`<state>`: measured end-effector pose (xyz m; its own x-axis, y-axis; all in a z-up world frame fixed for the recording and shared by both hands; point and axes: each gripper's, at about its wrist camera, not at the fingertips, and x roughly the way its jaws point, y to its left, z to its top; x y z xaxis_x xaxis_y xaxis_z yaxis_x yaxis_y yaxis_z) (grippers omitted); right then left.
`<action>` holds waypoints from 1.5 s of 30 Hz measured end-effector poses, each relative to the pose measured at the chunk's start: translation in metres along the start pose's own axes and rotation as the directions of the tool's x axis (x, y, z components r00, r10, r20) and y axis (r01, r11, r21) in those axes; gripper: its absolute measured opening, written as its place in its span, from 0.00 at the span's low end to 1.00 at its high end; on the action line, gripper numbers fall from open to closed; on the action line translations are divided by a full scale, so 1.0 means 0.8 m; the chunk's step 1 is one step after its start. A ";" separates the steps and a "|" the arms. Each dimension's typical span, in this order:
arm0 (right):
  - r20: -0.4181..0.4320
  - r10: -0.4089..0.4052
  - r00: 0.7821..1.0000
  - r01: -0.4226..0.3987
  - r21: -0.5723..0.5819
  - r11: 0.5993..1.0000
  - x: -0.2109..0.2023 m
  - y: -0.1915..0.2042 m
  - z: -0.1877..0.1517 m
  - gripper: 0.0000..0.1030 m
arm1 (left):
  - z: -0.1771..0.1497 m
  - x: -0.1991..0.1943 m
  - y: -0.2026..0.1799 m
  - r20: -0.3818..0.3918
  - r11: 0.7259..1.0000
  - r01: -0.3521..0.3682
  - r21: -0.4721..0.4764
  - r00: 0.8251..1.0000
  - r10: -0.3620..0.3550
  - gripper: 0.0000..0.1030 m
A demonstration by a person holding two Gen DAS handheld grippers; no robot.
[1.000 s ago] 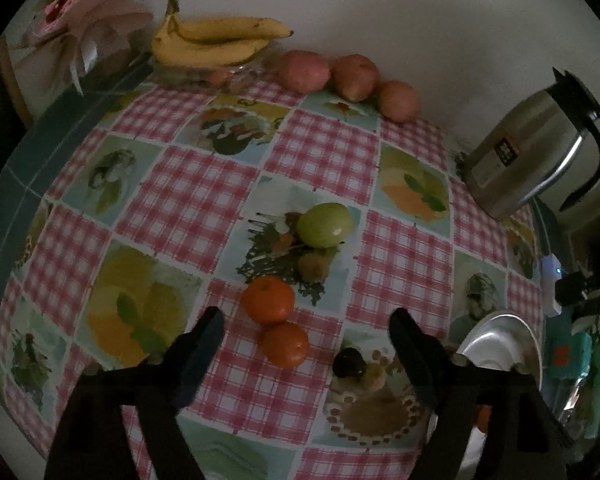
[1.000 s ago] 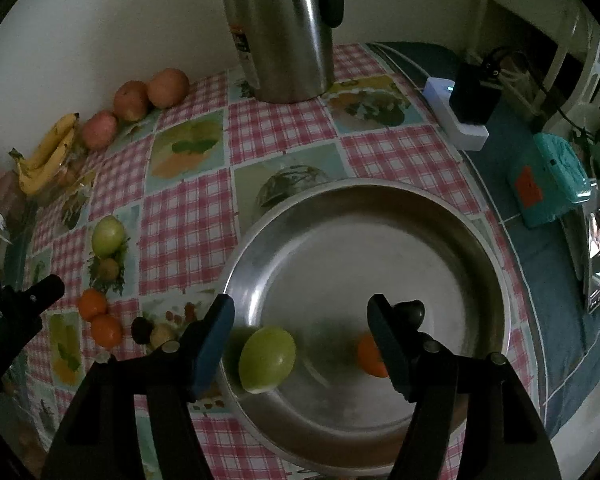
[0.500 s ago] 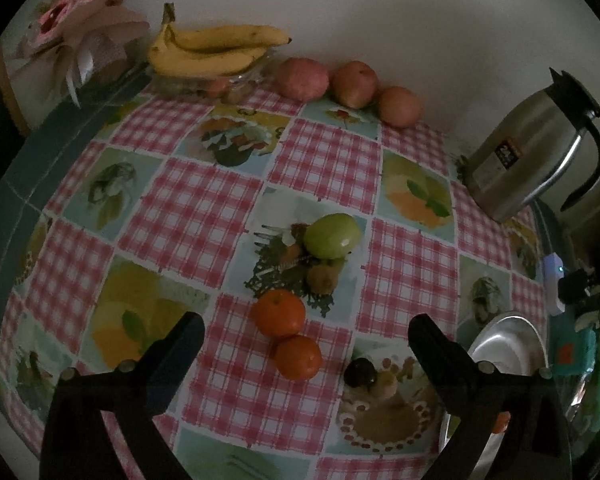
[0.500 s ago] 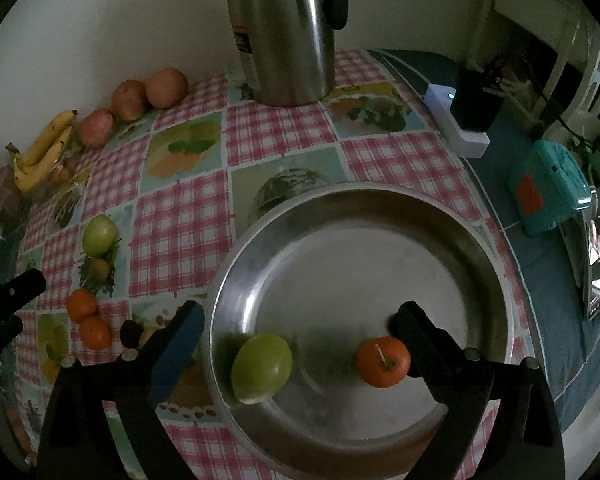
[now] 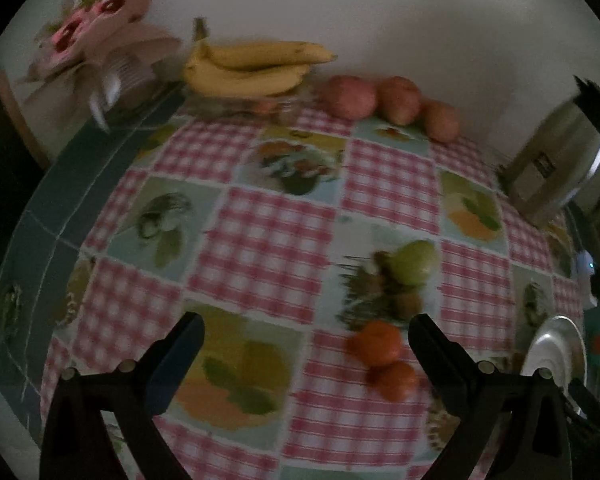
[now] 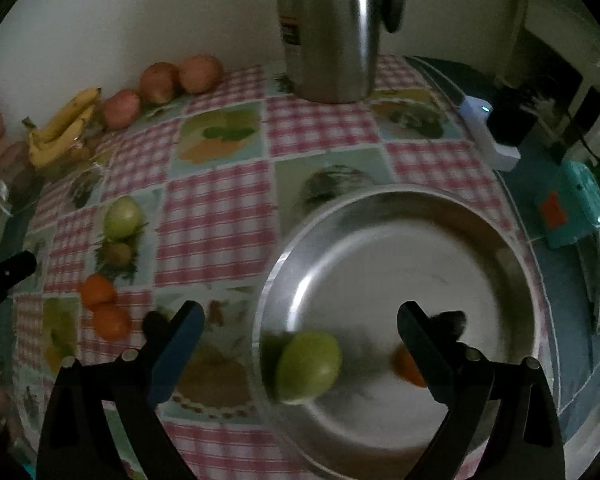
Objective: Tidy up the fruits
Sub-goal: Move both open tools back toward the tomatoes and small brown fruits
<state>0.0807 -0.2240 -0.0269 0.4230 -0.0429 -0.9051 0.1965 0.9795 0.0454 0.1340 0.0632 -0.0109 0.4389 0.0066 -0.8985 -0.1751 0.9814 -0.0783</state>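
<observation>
Checked tablecloth (image 5: pixel 268 236) (dim room) carries steel bowl (image 6: pixel 500 240), kettle (image 6: pixel 332 32).

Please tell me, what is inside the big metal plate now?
Inside the metal plate lie a green fruit and an orange fruit. A finger of the open right gripper covers part of the orange one; anything under that finger is hidden.

Dim indoor light, both fisheye views motion-blurred, edges bowed and vignetted black, soft glare streak on the metal plate (image 6: pixel 300 292)
</observation>
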 end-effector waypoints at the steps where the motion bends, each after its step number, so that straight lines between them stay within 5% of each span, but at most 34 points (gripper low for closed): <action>1: 0.001 0.005 1.000 -0.005 -0.006 1.000 -0.001 0.007 0.000 0.94 | 0.001 0.001 0.007 -0.001 1.000 -0.005 -0.007 1.000 0.005 1.00; 16: -0.057 0.081 0.995 -0.088 -0.138 0.986 0.016 0.111 -0.022 0.94 | 0.008 -0.006 0.071 0.018 0.997 -0.007 -0.079 1.000 0.009 1.00; 26: -0.109 0.085 0.990 -0.100 -0.150 0.984 0.043 0.125 -0.027 0.94 | -0.005 0.029 0.038 -0.056 0.997 0.060 -0.042 0.996 -0.062 1.00; 35: -0.137 0.066 0.988 -0.085 -0.132 0.988 0.067 0.131 -0.026 0.95 | -0.022 0.070 0.015 -0.165 0.988 0.146 -0.055 0.974 -0.153 1.00; 45: -0.166 0.055 0.985 -0.075 -0.121 0.990 0.082 0.136 -0.031 0.95 | -0.029 0.076 -0.013 -0.195 0.987 0.159 -0.020 0.968 -0.160 1.00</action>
<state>0.1080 -0.1155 -0.0920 0.2802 0.0440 -0.9589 0.0559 0.9965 0.0620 0.1418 0.0489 -0.0746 0.2812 -0.1879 -0.9411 -0.1202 0.9660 -0.2288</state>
